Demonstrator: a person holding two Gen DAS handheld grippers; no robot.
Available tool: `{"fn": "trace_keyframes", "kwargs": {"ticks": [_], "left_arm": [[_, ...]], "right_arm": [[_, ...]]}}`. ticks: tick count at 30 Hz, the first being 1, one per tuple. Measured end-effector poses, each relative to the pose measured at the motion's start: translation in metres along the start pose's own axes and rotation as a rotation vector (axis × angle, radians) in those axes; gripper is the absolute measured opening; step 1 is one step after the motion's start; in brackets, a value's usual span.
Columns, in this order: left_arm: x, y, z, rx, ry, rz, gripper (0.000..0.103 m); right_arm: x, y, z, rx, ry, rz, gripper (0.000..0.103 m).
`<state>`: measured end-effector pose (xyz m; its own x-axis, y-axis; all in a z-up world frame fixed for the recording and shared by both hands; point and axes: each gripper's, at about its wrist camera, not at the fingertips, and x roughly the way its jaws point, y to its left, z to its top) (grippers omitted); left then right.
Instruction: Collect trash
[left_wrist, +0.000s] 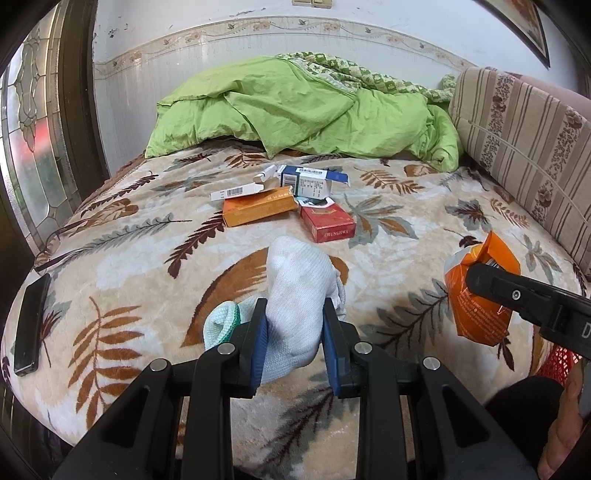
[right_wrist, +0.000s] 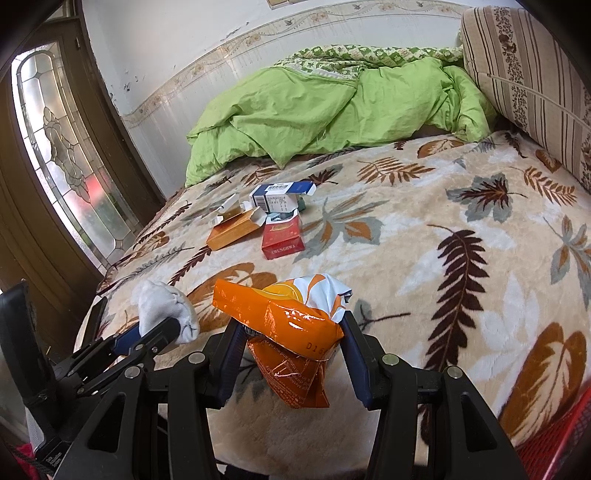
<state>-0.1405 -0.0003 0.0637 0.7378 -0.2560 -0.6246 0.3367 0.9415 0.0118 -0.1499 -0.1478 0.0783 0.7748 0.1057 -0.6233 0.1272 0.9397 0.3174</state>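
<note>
Both claws loaded over the leaf-print blanket (left_wrist: 388, 229)

Left gripper (left_wrist: 294, 323) pinches a white sock (left_wrist: 295, 295) at lower centre; right gripper (right_wrist: 291, 345) clamps an orange snack bag (right_wrist: 284, 325); empty cartons (left_wrist: 273, 201) lie at mid-frame.

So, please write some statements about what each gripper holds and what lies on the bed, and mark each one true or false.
1. The left gripper is shut on a white sock. True.
2. The right gripper holds a red box. False: it holds an orange snack bag.
3. The red box lies on the blanket. True.
4. The quilt is blue. False: it is green.
</note>
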Motion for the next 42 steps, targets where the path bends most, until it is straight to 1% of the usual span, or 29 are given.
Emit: {"fn": "trace_keyframes", "kwargs": {"ticks": [6,10,22,28,30,34,38,42], "left_arm": [[-0.006,-0.004,-0.003,0.015,0.02,-0.015,0.026],[-0.012,-0.007,-0.003,0.023,0.016,-0.019,0.026],[-0.027,-0.021,0.001,0.045,0.013,-0.044,0.026],[-0.032,-0.033,0.007,0.058,0.007,-0.079,0.026],[-0.035,-0.04,0.01,0.068,0.002,-0.104,0.026],[-0.044,-0.056,0.019,0.097,-0.012,-0.178,0.026],[-0.049,-0.074,0.027,0.112,-0.006,-0.258,0.027],[-0.054,-0.099,0.034,0.139,-0.003,-0.331,0.027]], "right_arm": [[-0.015,-0.004,-0.005,0.047,0.0,0.011,0.054],[-0.023,-0.012,-0.005,0.078,-0.002,0.016,0.054],[-0.056,-0.026,0.001,0.136,-0.044,0.028,0.054],[-0.073,-0.039,0.002,0.164,-0.065,0.028,0.054],[-0.082,-0.046,0.003,0.182,-0.071,0.026,0.054],[-0.106,-0.063,0.004,0.22,-0.097,0.011,0.054],[-0.136,-0.087,0.002,0.269,-0.133,-0.03,0.054],[-0.17,-0.114,-0.001,0.319,-0.169,-0.093,0.054]]}}
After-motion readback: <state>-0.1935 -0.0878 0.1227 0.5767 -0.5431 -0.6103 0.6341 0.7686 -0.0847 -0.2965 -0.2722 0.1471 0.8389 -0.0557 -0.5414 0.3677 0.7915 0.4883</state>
